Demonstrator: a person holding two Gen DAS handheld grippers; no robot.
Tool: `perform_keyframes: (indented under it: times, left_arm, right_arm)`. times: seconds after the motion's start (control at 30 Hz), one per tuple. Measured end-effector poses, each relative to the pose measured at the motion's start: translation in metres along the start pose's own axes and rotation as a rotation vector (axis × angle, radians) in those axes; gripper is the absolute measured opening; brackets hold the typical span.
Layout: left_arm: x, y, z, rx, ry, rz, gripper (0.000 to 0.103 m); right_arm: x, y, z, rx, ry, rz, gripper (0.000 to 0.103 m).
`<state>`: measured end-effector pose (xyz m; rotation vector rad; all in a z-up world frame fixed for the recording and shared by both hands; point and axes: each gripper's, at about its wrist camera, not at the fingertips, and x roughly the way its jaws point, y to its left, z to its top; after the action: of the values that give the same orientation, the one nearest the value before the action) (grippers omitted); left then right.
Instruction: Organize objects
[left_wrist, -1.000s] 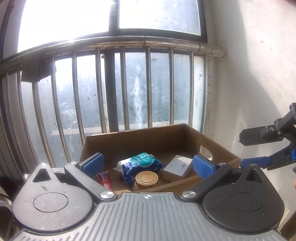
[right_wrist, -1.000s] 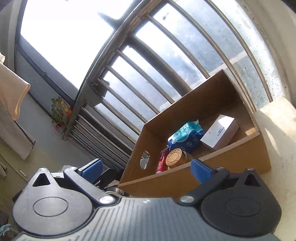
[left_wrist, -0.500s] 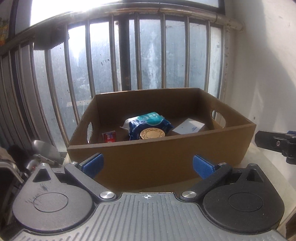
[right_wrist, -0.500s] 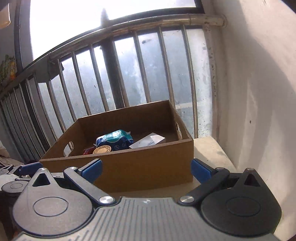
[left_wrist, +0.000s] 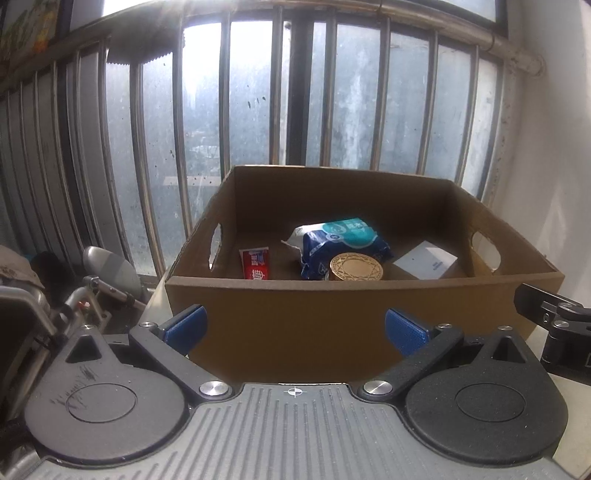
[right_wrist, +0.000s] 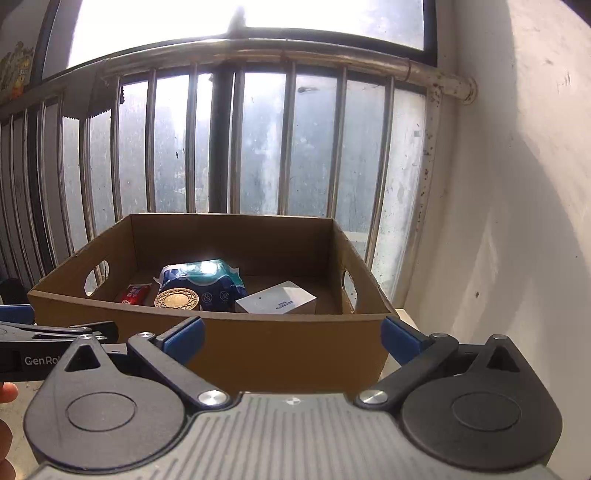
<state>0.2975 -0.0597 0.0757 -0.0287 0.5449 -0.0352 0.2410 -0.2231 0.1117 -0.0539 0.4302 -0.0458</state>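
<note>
Cardboard box (left_wrist: 362, 314) found set on a pale ledge against a barred window (left_wrist: 258, 110), directly ahead of both grippers. Inside, left to right: red toothpaste carton (left_wrist: 255, 263), blue wipes pack (left_wrist: 347, 240) with a round gold tin (left_wrist: 356, 266) touching its front, and a white box (left_wrist: 424, 260) near the right wall.

Left gripper (left_wrist: 293, 326) noted with fingers spread wide, empty, fronting the near wall. Right gripper (right_wrist: 291, 334) likewise wide and empty, squared to the same wall. Neither in contact with the cardboard, so far as visible.

Long axis of the box judged to run left to right across both views, cut-out handles on the short end walls. Left gripper placed nearer the left handle (left_wrist: 215, 245), right gripper nearer the right handle (right_wrist: 349, 285). All four items apparently stowed already; any lift or reposition likely to depend on each gripper taking its own end.
</note>
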Motion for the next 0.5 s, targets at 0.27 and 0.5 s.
perform_keyframes:
  times: [0.27,0.5]
  left_arm:
    - [-0.0014,0.0016,0.0024,0.006,-0.003,-0.002,0.103]
    - [-0.0019,0.0002,0.0034,0.016,-0.006,0.001,0.103]
  right_arm:
    - [0.0094,0.0036,0.0014,0.001,0.020,-0.001,0.103]
    - [0.0095,0.0057,0.0020,-0.009,0.015,-0.008,0.103]
